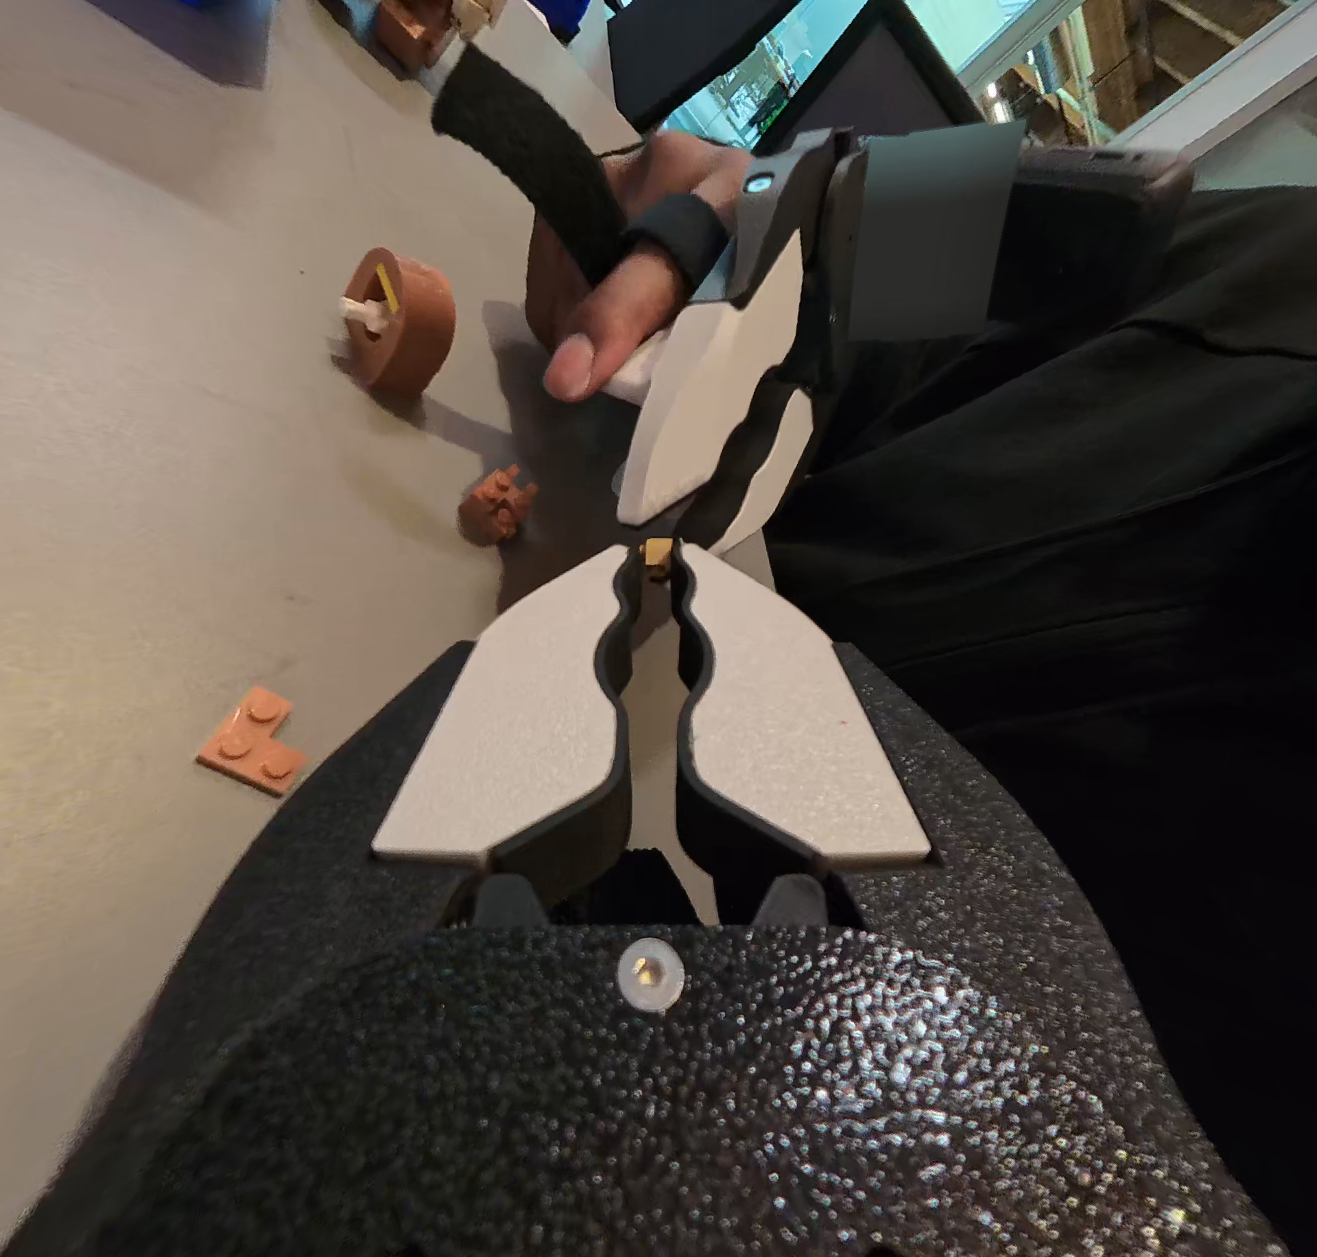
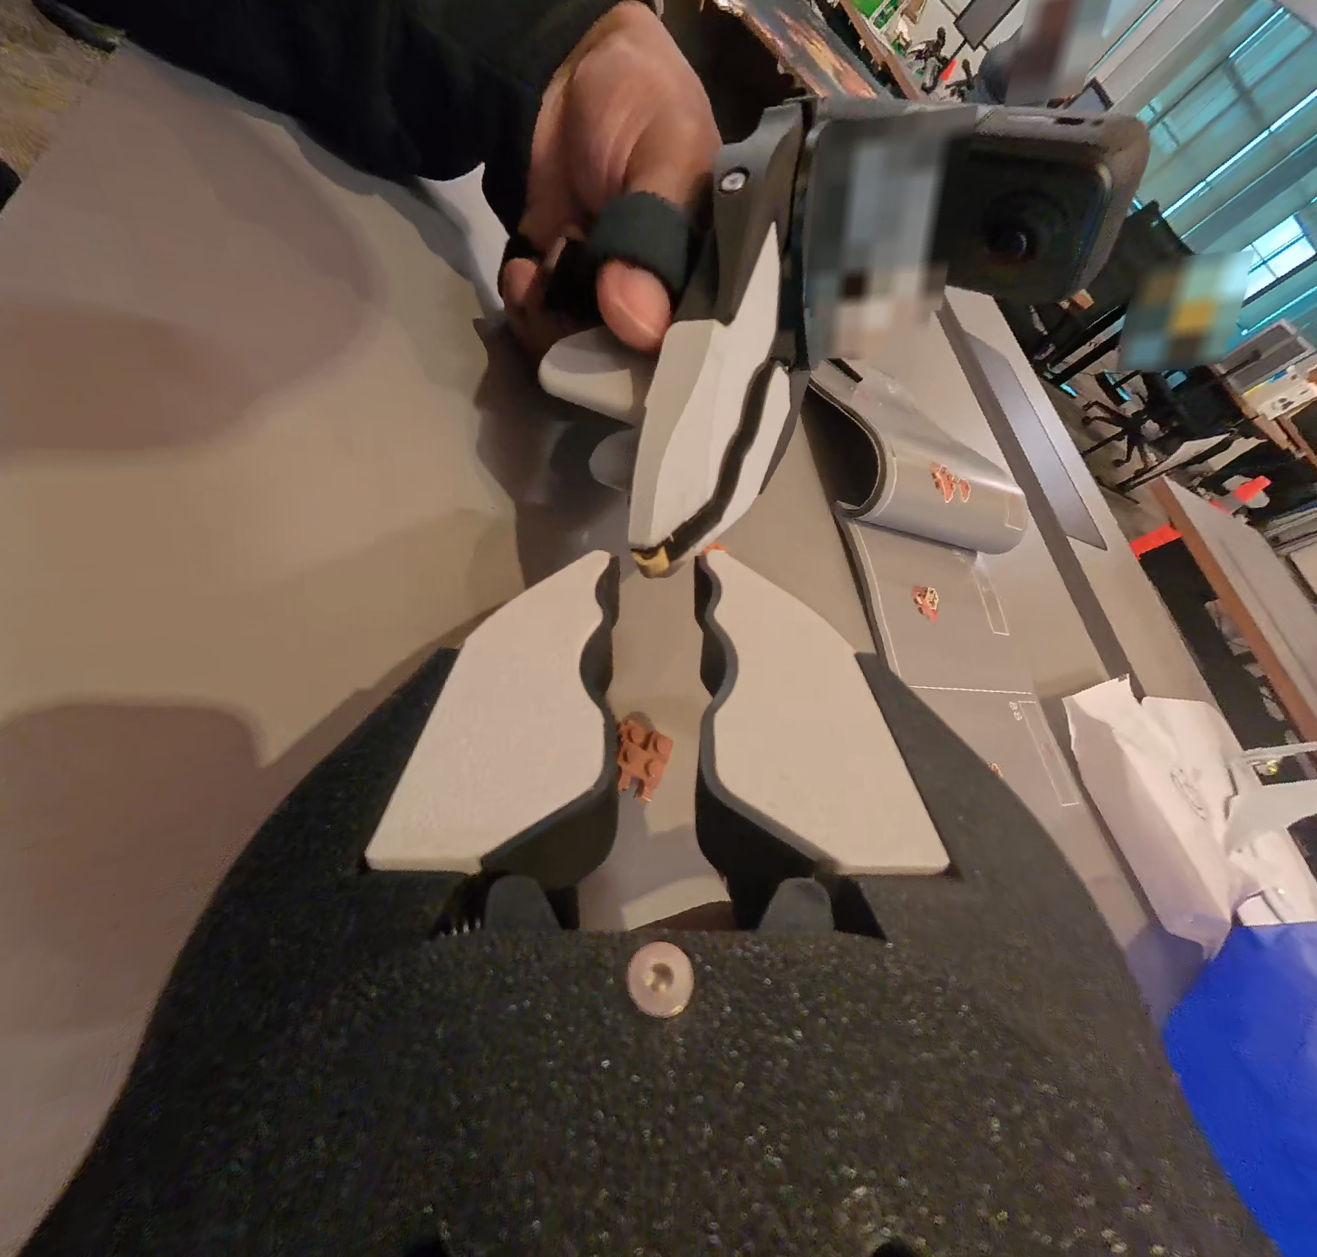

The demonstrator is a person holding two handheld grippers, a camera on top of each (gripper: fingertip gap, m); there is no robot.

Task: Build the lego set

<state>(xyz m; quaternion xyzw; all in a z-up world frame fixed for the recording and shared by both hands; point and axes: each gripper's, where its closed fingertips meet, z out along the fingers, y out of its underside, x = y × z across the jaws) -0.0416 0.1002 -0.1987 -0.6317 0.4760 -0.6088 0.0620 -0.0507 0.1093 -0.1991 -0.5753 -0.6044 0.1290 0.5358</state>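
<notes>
Both grippers meet above the grey table (image 1: 142, 510): left gripper (image 1: 652, 560) pinches a small tan piece (image 1: 654, 553); right gripper (image 2: 652, 567) stands parted, pads not touching it.

— Can any writing be read here?
— No. The grey mat (image 2: 948, 624) has tiny printed marks (image 2: 1015, 708) beside its thin outlined boxes, but they are too small to make out.
— And the cardboard box (image 2: 755, 18) at the back?
— It has a printed side, too blurred to read. Nothing is legible in either view.
</notes>
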